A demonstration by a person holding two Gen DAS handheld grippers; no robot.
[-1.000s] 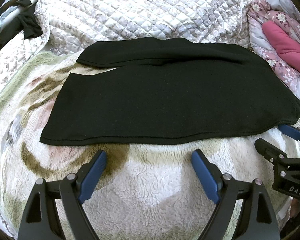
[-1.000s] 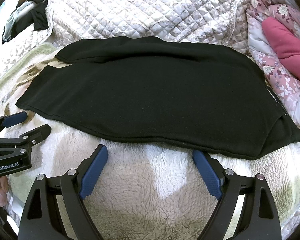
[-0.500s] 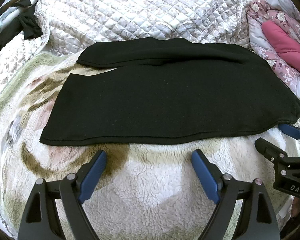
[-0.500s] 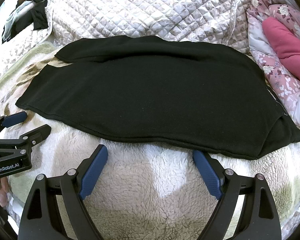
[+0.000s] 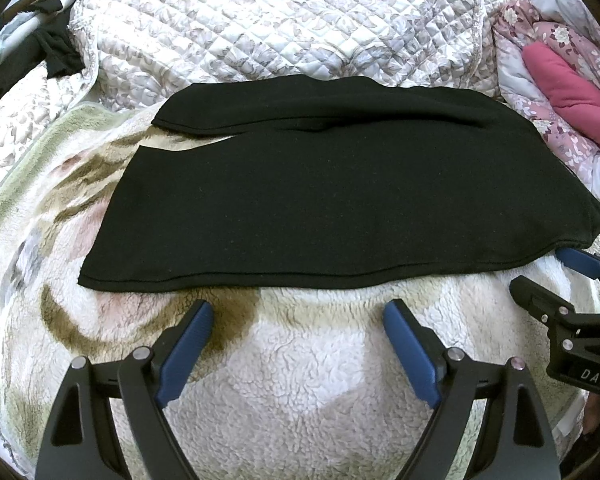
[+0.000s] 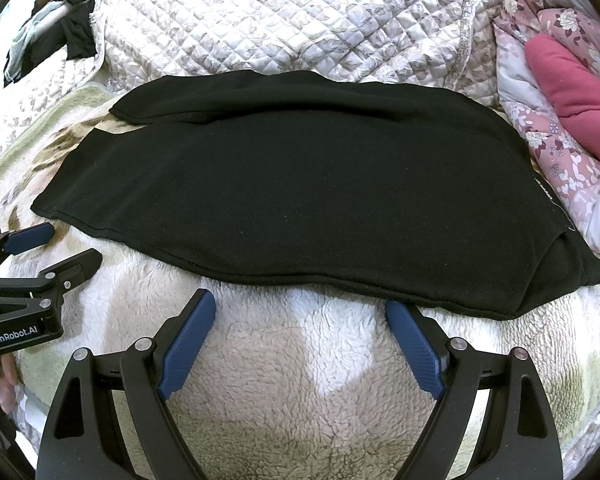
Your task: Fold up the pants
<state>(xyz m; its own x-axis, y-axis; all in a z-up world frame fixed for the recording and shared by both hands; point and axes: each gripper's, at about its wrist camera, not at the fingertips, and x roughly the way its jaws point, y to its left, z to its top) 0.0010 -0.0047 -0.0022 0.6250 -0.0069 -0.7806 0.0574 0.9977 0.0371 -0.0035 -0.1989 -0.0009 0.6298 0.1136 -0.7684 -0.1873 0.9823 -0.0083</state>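
Note:
Black pants (image 5: pixel 332 200) lie flat across a fluffy patterned blanket (image 5: pixel 284 380), legs pointing left, waist at the right; they also show in the right wrist view (image 6: pixel 300 192). The legs split slightly at the left end. My left gripper (image 5: pixel 298 316) is open and empty, just short of the pants' near edge. My right gripper (image 6: pixel 300 308) is open and empty, its tips at the near hem. Each gripper shows in the other's view, the right one (image 5: pixel 548 276) at the waist corner and the left one (image 6: pixel 60 248) at the leg end.
A quilted floral bedspread (image 5: pixel 284 20) rises behind the pants. A pink floral quilt with a pink cushion (image 5: pixel 568 84) lies at the right. Dark clothes (image 5: pixel 56 52) hang at the far left.

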